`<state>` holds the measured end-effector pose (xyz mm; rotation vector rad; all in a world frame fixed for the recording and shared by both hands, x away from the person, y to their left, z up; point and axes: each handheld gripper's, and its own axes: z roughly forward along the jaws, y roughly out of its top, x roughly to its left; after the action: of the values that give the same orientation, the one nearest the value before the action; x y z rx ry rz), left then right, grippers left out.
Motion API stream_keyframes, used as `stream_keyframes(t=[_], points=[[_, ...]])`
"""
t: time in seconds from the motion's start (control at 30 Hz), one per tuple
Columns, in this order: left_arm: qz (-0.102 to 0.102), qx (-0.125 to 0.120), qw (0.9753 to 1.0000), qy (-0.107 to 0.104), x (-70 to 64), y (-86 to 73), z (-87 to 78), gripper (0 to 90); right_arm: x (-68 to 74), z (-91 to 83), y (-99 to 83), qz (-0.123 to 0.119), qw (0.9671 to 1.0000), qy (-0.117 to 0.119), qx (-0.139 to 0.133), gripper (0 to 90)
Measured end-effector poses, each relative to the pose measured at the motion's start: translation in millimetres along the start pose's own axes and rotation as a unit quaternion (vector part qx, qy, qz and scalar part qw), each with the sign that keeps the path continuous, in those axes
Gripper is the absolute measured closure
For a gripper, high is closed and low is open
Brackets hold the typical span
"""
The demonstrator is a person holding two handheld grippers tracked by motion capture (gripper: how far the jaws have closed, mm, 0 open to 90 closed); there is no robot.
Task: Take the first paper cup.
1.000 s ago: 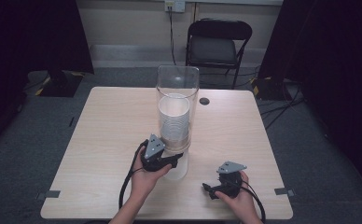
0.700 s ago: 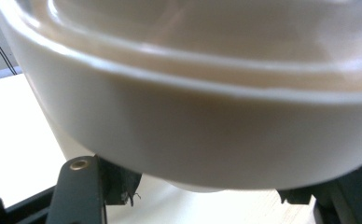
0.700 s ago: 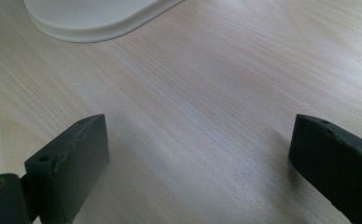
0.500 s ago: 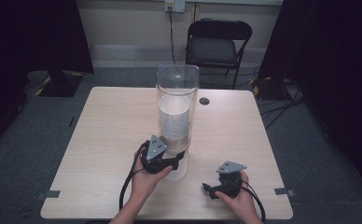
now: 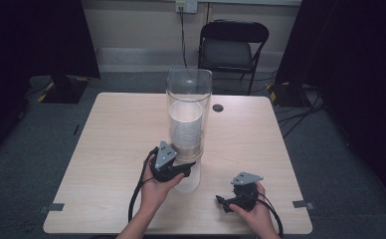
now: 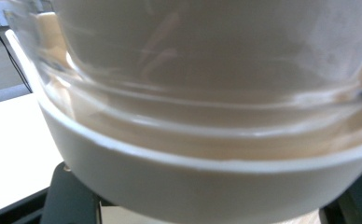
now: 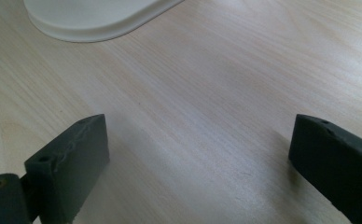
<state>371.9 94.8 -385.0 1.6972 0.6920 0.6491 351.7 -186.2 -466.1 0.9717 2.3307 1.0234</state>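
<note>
Light wood table (image 5: 106, 149), seen from the high view. A tall clear tube (image 5: 189, 89) stands upright near the table's middle on a white base (image 5: 187, 179). Inside the tube is a stack of white cups (image 5: 185, 127), nested, filling the lower part; the upper part of the tube is see-through with the chair behind visible through it.

Left gripper (image 5: 173, 169) is at the foot of the tube, held in the person's left hand (image 5: 156, 191), its jaws reaching either side of the white base. In the left gripper view the base (image 6: 193, 186) and clear wall (image 6: 207, 70) sit very close, between the two black jaws at the bottom corners; the jaws stand wide around it, and I cannot tell whether they press on it.

Right gripper (image 5: 226, 203) rests low on the table near the front right, held in the right hand (image 5: 253, 214), well apart from the tube. In the right gripper view its jaws are spread wide over bare wood, nothing between them; the base's edge (image 7: 95, 18) shows at top left.

A small dark disc (image 5: 218, 107) lies on the table beside the tube, toward the far edge. A black folding chair (image 5: 233, 47) stands beyond the table.
</note>
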Motion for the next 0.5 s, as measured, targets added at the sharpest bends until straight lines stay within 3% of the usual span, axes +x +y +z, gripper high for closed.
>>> stream_keyframes(t=[0.2,0.27,0.33,0.37,0.4,0.43,0.47,0.5], points=[[0.006,-0.001,1.0,0.001,0.8,-2.2,0.6,33.8,0.2,-0.1,-0.1,0.001,1.0,0.0,0.0,4.4],[-0.001,-0.014,0.9999,0.002,-1.0,-6.1,2.1,33.9,0.4,-0.1,-0.2,0.002,1.0,0.0,0.0,4.4],[0.003,0.005,0.9999,0.009,-2.1,-13.1,4.4,33.9,0.6,-0.2,-0.3,0.002,1.0,-0.001,0.0,4.4],[0.0,0.04,0.9991,0.014,-2.8,-20.1,8.0,34.6,0.6,-0.2,-0.3,0.003,1.0,-0.001,0.0,4.4],[-0.018,0.02,0.9996,-0.001,-1.6,-32.2,9.8,35.4,0.6,-0.2,-0.3,0.003,1.0,-0.001,0.0,4.3],[-0.014,0.011,0.9998,0.005,-3.0,-34.1,8.4,35.5,0.5,-0.2,-0.3,0.003,1.0,-0.001,0.0,4.3],[-0.001,0.016,0.9998,0.01,-4.7,-32.4,7.8,35.4,0.6,-0.1,-0.3,0.001,1.0,-0.001,-0.001,4.4],[-0.006,0.024,0.9997,0.005,-6.3,-30.2,7.8,35.2,0.8,-0.5,-0.4,0.005,1.0,-0.001,0.001,4.4]])
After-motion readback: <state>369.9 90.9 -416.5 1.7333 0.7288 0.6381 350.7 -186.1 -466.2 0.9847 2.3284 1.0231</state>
